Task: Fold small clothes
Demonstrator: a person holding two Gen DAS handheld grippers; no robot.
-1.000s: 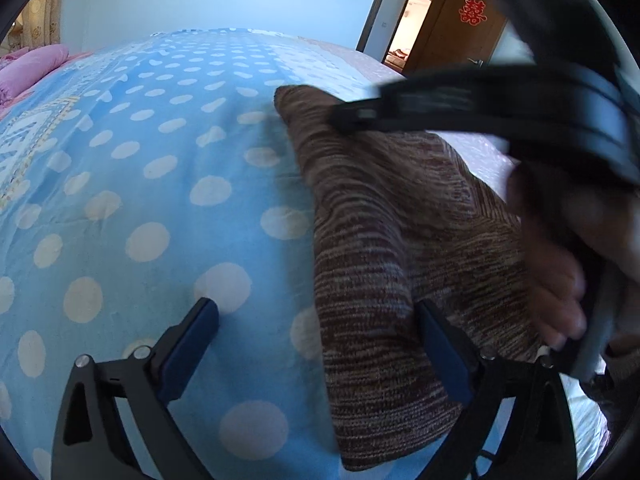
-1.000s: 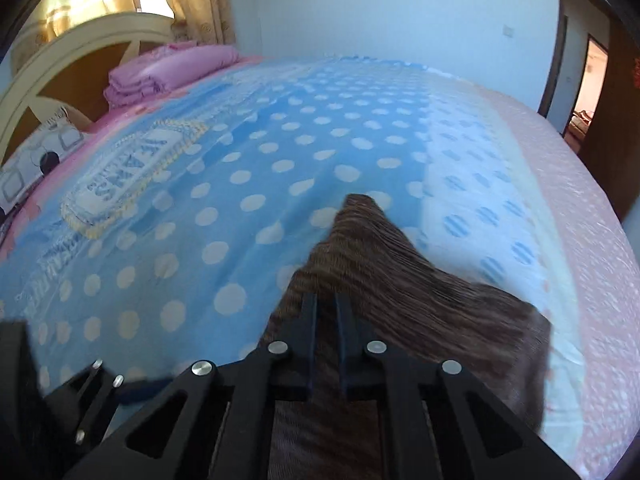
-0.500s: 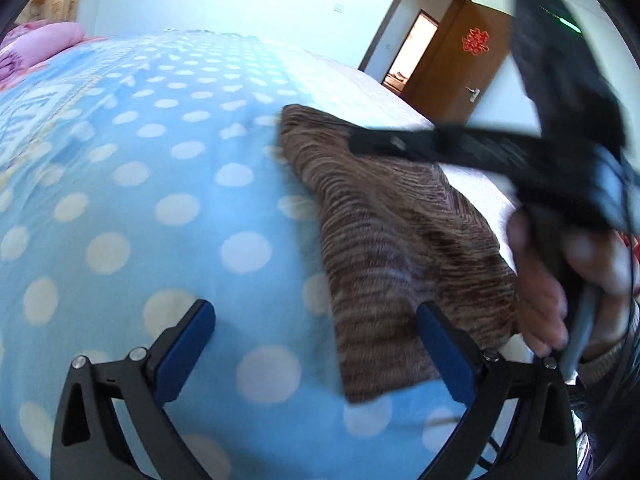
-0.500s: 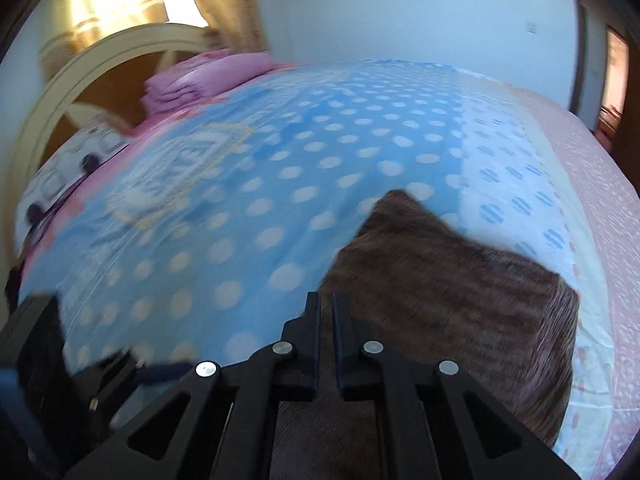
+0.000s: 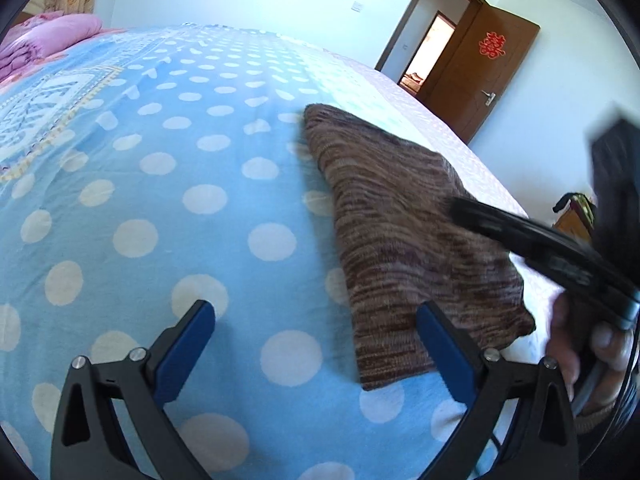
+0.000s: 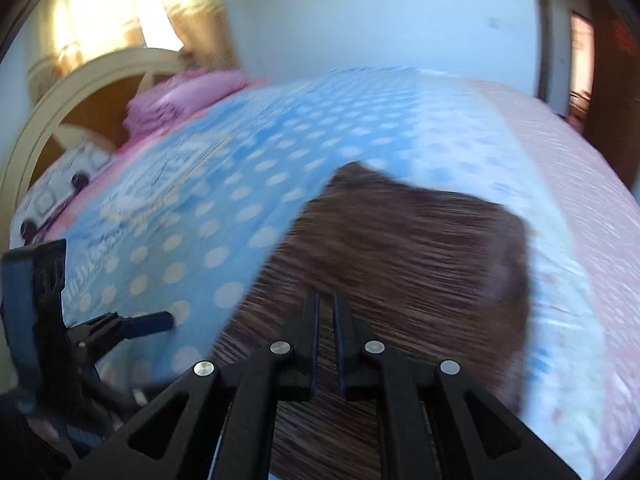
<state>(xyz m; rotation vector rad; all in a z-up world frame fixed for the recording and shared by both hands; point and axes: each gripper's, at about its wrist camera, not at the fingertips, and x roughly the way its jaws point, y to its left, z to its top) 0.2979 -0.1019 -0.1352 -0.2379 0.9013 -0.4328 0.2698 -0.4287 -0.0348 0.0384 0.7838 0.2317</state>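
Now, garment: a folded brown knit garment (image 5: 404, 236) lies flat on the blue polka-dot bedspread (image 5: 160, 208), near the bedspread's edge on the side of the wooden door (image 5: 476, 68).
Left gripper: the left gripper (image 5: 316, 344) hangs low over the bedspread with its blue-padded fingers spread wide and nothing between them.
Garment relative to left gripper: the garment's near corner lies just beyond the gripper's right-hand finger (image 5: 444, 348), which overlaps the cloth's edge in the left wrist view; the other finger is over bare bedspread, well apart from the garment.
Right gripper: the right gripper (image 6: 326, 312) has its fingers drawn almost together, only a thin slit between them; whether cloth is pinched there cannot be told, as the right wrist view is blurred.
Garment relative to right gripper: the garment (image 6: 404, 260) spreads directly under and ahead of the fingertips.
Pink bedding: folded pink bedding (image 6: 180, 96) sits at the far end of the bedspread, by the headboard (image 6: 80, 96).
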